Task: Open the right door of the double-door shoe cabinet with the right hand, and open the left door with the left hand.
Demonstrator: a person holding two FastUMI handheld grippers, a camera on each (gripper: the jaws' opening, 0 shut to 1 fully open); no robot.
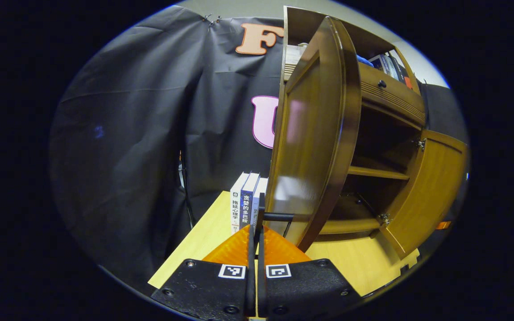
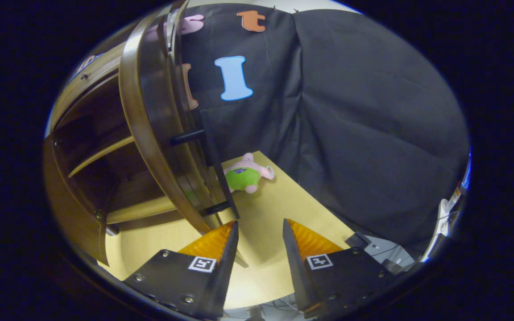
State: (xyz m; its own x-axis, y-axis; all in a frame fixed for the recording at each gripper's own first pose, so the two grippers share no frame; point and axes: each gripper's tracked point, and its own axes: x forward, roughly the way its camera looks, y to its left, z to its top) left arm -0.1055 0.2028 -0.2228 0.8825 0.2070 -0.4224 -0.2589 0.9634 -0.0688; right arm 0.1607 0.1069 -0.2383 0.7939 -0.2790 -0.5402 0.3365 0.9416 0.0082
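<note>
The wooden shoe cabinet (image 1: 391,96) stands with both doors swung out. In the left gripper view the left door (image 1: 315,133) shows nearly edge on, and my left gripper (image 1: 257,229) is shut on its black bar handle (image 1: 262,209). The right door (image 1: 426,191) hangs open at the far side. In the right gripper view the right door (image 2: 150,120) stands open at the left, its black bar handle (image 2: 212,165) facing me. My right gripper (image 2: 260,229) is open just below and right of that handle, with nothing between its fingers.
Books (image 1: 246,205) stand upright on the light wooden table (image 1: 208,236) behind the left door. A pink and green plush toy (image 2: 246,174) lies on the table (image 2: 283,200) beyond the right door. Inside the cabinet a shelf (image 1: 377,172) shows. Black cloth walls close off the back.
</note>
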